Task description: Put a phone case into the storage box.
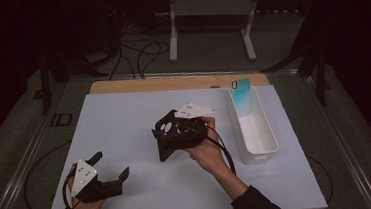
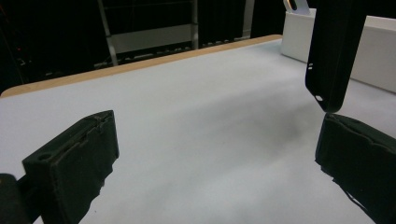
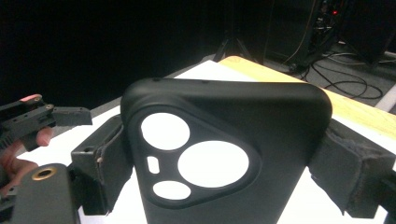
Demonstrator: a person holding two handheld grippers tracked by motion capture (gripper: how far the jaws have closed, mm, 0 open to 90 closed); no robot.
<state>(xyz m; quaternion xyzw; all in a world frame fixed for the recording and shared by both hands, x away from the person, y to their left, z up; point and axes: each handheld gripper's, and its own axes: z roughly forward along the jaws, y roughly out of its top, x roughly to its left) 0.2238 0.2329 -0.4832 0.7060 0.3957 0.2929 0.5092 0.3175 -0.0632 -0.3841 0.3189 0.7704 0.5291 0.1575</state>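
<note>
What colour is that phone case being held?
Black, matte; the phone case shows best in the right gripper view.

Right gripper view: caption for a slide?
Right gripper clamps a black phone case by its sides, camera cutouts facing the lens.

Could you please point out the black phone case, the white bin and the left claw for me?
black phone case (image 3: pixel 224 116), right gripper view, its back panel.
white bin (image 1: pixel 264 128), high view, its right wall.
left claw (image 1: pixel 112 165), high view, midway between its fingertips.

Bench (image 1: pixel 124 119): white top with a wooden strip along its far edge
Bin (image 1: pixel 265 137): long white tray at the bench's right side
Teal case (image 1: pixel 243 93): leaning upright in the bin's far end
Floor cables (image 1: pixel 142 52): beyond the bench
</note>
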